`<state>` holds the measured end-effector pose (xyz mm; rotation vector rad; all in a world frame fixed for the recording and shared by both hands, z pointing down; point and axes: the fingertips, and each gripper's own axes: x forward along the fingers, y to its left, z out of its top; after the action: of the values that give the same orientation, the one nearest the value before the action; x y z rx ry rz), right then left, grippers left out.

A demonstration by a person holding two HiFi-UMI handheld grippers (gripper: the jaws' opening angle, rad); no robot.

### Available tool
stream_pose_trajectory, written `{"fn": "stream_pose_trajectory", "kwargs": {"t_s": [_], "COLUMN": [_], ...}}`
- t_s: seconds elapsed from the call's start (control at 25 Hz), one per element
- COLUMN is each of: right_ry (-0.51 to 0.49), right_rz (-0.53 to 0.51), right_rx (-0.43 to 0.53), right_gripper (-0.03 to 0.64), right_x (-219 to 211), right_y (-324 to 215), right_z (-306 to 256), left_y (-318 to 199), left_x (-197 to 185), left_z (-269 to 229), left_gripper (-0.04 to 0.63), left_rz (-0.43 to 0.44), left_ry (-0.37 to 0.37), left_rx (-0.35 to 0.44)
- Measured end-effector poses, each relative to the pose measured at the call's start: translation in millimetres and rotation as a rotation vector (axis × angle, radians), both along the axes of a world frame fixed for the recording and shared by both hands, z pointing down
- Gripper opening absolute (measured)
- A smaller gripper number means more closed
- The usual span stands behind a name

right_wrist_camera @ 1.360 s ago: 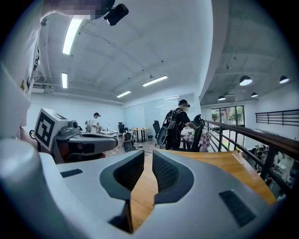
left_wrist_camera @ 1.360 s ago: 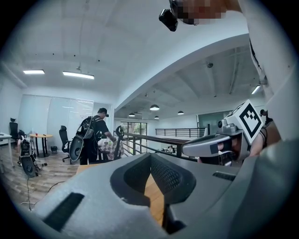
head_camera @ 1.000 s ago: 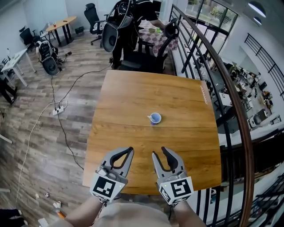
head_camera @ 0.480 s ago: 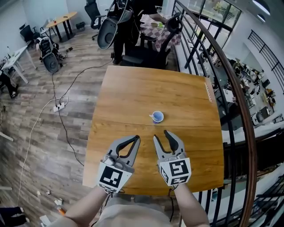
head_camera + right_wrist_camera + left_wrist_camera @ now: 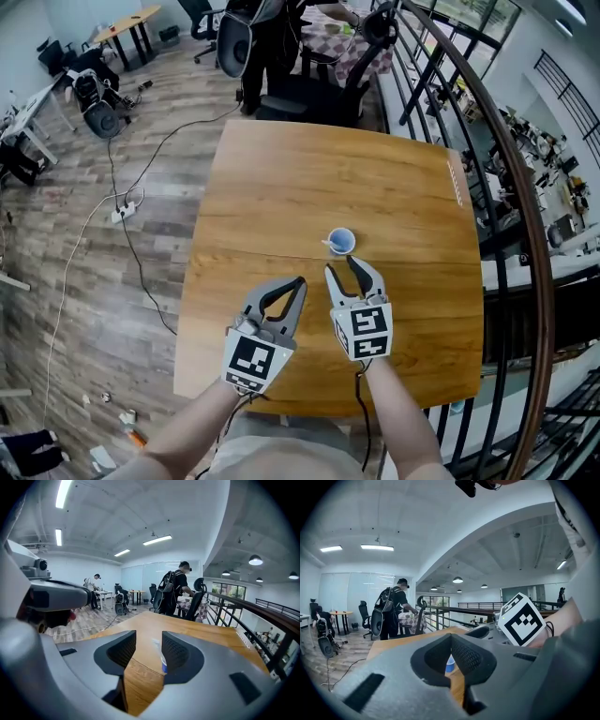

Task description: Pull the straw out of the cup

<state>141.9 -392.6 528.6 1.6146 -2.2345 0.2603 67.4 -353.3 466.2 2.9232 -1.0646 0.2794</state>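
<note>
Straw [image 5: 329, 245] in cup [image 5: 343, 240] | R hand-held gripper [image 5: 343, 268] – jaws just opened wide, empty | L hand-held gripper [image 5: 298, 282] – closed, empty

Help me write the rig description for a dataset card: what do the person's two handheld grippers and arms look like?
Both the left gripper and right gripper are grey plastic, with curved, looped jaws and ribbed dark pads. Each carries a white cube printed with black square markers. A thin black cable runs along the right forearm. Forearms are bare, no sleeves.

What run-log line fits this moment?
right gripper: fingers just opening, empty, short of cup | left gripper: shut, empty | straw: in cup
</note>
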Motion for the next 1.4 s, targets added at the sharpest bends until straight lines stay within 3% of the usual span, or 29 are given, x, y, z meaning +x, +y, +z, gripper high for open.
{"fn": "stream_pose_trajectory", "kwargs": {"t_s": [0.32, 0.8, 0.88, 1.04, 1.4], "right_ry": [0.04, 0.084, 0.089, 0.117, 0.149], "right_rz": [0.033, 0.052, 0.049, 0.062, 0.066], "right_rx": [-0.083, -0.143, -0.151, -0.151, -0.132], "right_gripper": [0.16, 0.158, 0.153, 0.067, 0.054], "right_x": [10.3, 7.4, 5.1, 5.4, 3.7], "right_y": [-29.3, -58.0, -60.3, -65.1, -71.1], "right_z": [58.8, 136.9, 141.3, 144.2, 139.7], "left_y": [-14.6, -16.0, -14.9, -16.3, -11.6], "left_x": [10.8, -7.1, -12.7, -20.2, -23.4], "left_z": [57.6, 117.3, 121.3, 123.8, 116.4], "left_gripper": [0.015, 0.015, 0.015, 0.014, 0.014], "left_rz": [0.019, -0.007, -0.013, -0.026, -0.028], "left_ry": [-0.015, -0.044, -0.043, -0.038, -0.034], "left_rx": [-0.121, -0.214, -0.225, -0.233, -0.216]}}
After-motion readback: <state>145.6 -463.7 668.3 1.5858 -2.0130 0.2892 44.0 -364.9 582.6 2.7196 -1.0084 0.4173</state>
